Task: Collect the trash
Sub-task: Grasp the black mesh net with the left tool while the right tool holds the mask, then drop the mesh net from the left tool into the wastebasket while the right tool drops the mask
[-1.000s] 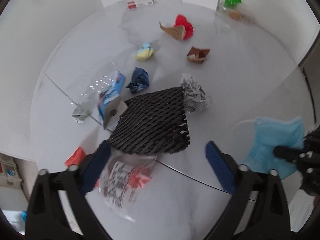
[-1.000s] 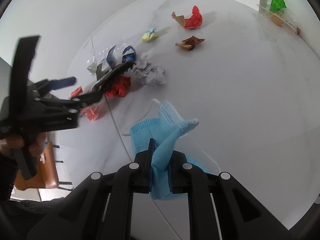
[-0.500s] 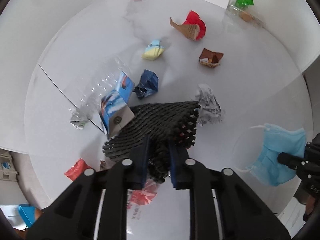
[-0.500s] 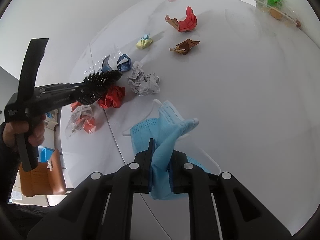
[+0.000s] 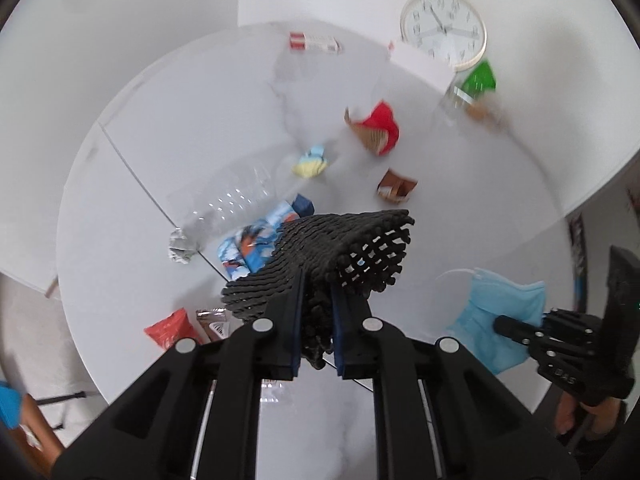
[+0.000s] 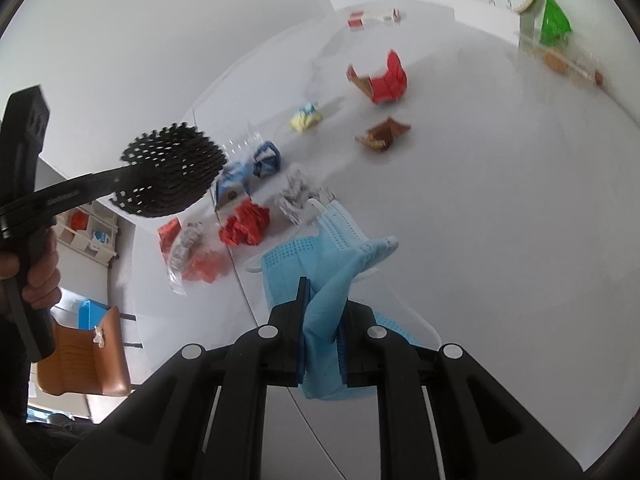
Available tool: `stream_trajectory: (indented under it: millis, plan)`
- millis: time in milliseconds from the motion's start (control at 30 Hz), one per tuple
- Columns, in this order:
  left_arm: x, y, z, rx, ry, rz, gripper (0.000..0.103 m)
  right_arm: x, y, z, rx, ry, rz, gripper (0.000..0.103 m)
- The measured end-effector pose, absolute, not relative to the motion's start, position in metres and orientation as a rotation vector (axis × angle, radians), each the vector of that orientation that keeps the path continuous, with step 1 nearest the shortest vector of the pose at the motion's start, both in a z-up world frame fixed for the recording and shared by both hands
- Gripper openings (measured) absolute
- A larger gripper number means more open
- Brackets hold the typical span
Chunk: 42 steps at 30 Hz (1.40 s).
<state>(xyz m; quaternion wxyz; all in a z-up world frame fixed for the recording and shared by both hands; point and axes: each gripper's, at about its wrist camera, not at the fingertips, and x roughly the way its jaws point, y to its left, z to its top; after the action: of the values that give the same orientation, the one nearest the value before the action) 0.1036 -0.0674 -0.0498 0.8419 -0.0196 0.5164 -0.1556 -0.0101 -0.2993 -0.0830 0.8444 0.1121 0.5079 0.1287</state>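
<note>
The left tongs [image 5: 317,312] are clenched on a black foam mesh sleeve [image 5: 340,248], which bulges out above the pads and hangs clear of the white desk [image 5: 200,128]. In the right wrist view the same sleeve [image 6: 172,172] sits pinched at the tip of the left tongs, raised above the litter, with a hand [image 6: 34,276] wrapped round the handle.

The right tongs [image 6: 322,320] are clenched on a light blue pleated face mask [image 6: 320,256]; its fabric is bunched between the pads and its white ear loops trail down to the desk surface. From the left wrist view the mask [image 5: 496,312] shows at the right, held by the other tool.

On the desk lie a crumpled red paper [image 6: 245,225], a clear packet with red contents [image 6: 196,258], a crumpled grey printed paper [image 6: 298,196], a dark blue wrapper [image 6: 266,159], a yellow and blue wrapper [image 5: 311,162], a brown torn wrapper [image 5: 396,188], a red and brown cardboard scrap [image 5: 376,128] and a small red and white box [image 5: 316,42] near the far edge. A round wall clock [image 5: 444,28] leans at the back, beside a green wrapper [image 5: 478,78].
</note>
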Motion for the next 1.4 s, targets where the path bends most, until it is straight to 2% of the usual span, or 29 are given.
stream_trajectory:
  millis: [267, 467, 633, 967, 1033, 1100, 1200, 1400]
  plan:
    - [0.046, 0.005, 0.011, -0.185, 0.948, -0.253, 0.012, -0.021, -0.248, -0.019, 0.139, 0.956, 0.372, 0.014]
    - [-0.016, 0.088, 0.013, -0.203, 0.955, -0.047, 0.012, -0.028, -0.162, 0.004, 0.086, 0.936, 0.584, 0.014]
    - [-0.063, 0.156, -0.033, -0.245, 1.045, 0.110, 0.012, -0.043, -0.065, -0.010, 0.013, 0.992, 0.789, 0.014]
    - [-0.112, 0.251, -0.212, -0.352, 1.296, 0.203, 0.013, -0.063, 0.059, -0.054, -0.166, 1.143, 0.903, 0.014]
    - [-0.114, 0.260, -0.238, -0.396, 1.325, 0.210, 0.022, -0.066, 0.069, -0.059, -0.183, 1.161, 0.895, 0.015]
    - [-0.120, 0.272, -0.257, -0.466, 1.335, 0.217, 0.048, -0.072, 0.078, -0.062, -0.195, 1.175, 0.891, 0.015]
    - [-0.121, 0.274, -0.261, -0.508, 1.315, 0.240, 0.068, -0.079, 0.092, -0.069, -0.219, 1.192, 0.887, 0.016]
    - [-0.133, 0.282, -0.252, -0.535, 1.315, 0.280, 0.087, -0.082, 0.110, -0.079, -0.277, 1.210, 0.907, 0.016]
